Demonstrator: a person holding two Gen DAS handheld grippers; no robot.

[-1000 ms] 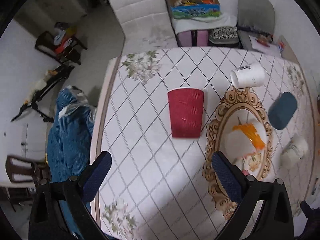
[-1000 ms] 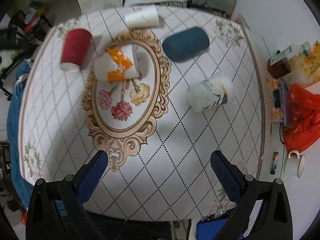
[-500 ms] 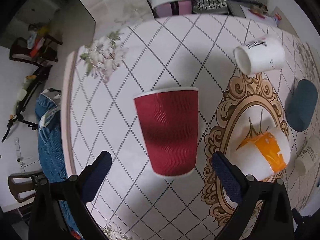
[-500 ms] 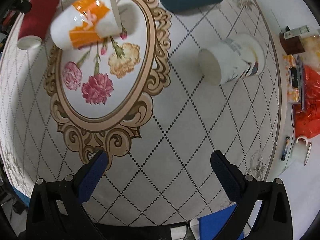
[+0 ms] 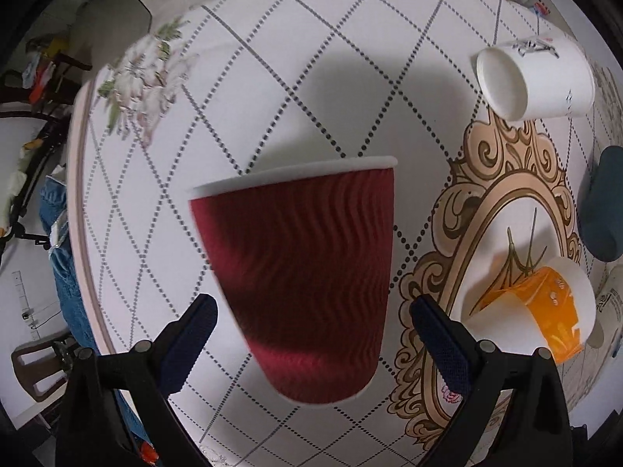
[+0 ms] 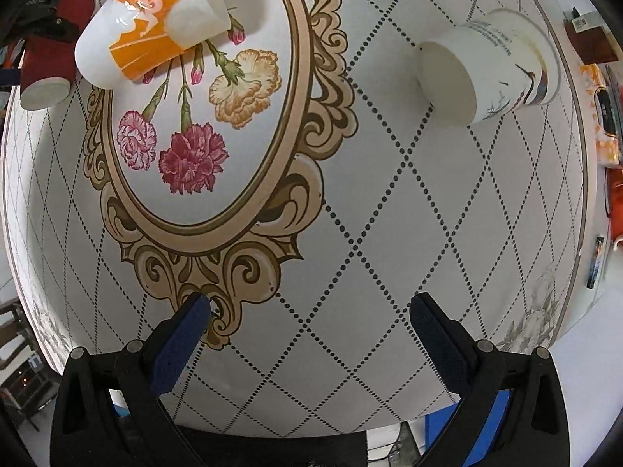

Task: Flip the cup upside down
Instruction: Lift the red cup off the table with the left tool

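Red cup (image 5: pixel 300 276) lies on its side on the table (image 5: pixel 272 78), white rim pointing away from our left gripper (image 5: pixel 311 344) and base toward us, between the two blue pads, which stand apart on either side of the base; we cannot tell whether either pad touches it. In the right wrist view the same cup shows at the far left edge, partly hidden by the dark body of the left gripper. We count five cups in all, every one on its side: the red one, an orange-and-white cup (image 5: pixel 541 311) just to its right on the printed oval frame (image 5: pixel 467 233), a plain white cup (image 5: pixel 537 78) farther off beyond the frame with its base facing us, a dark teal cup (image 5: pixel 603 202) at the right edge, and a white printed cup (image 6: pixel 486 74) seen best from the right wrist, lying well apart from the others on the diamond pattern. Our right gripper (image 6: pixel 311 344) hangs over bare tablecloth near the table's front edge, its jaws wide apart and holding nothing, with the scrollwork of the frame just beyond its left pad (image 6: pixel 179 346). Three printed flowers (image 6: pixel 190 159) fill the oval: one pink, one crimson, one cream. Beyond the table's left side we see a blue cloth (image 5: pixel 62 272).
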